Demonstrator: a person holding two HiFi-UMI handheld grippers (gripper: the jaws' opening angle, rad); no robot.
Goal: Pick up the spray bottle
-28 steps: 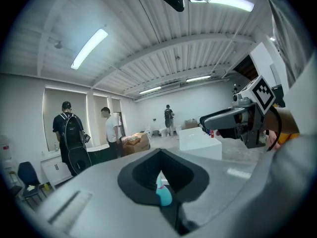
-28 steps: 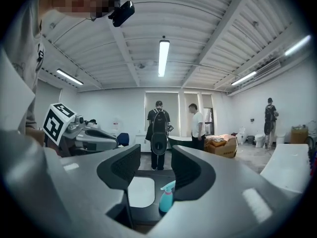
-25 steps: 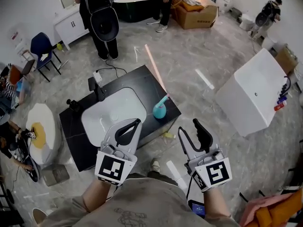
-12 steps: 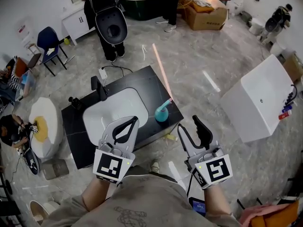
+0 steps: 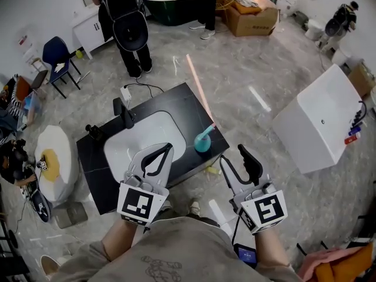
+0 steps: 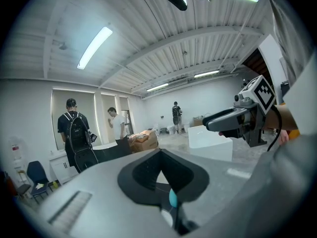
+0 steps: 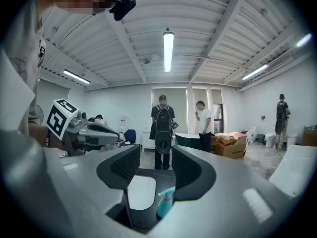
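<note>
Nearest the person, the left gripper (image 5: 168,148) is held over the front edge of the counter. Its own view shows its jaws together, tips meeting and nothing between them, with only a sliver of teal visible through the loop of the black pads. The right gripper (image 5: 235,157) hangs over the floor just off the counter's right corner. Its own view shows its jaws apart and empty, and through the gap the teal plastic spray bottle (image 7: 165,203) appears low down beside the basin.

Only the head view gives the layout. The bottle stands upright on the black rectangular countertop (image 5: 176,101), close to its front right corner and near both edges there. It is beside the white oval basin (image 5: 138,141), and neither gripper touches it. A black faucet (image 5: 122,112) stands at the basin's far left.

To the right of the counter, the grey marbled floor (image 5: 247,69) runs across to a white freestanding bathtub (image 5: 317,119), well apart. A white toilet with a yellow centre (image 5: 50,160) sits just off the counter's left end.

Farther off, a person wearing a black backpack (image 5: 124,16) stands beyond the counter, with a blue chair (image 5: 54,53) to the left and a cardboard box (image 5: 249,17) at the far wall. Only the gripper views show the white ribbed ceiling and its strip lights.
</note>
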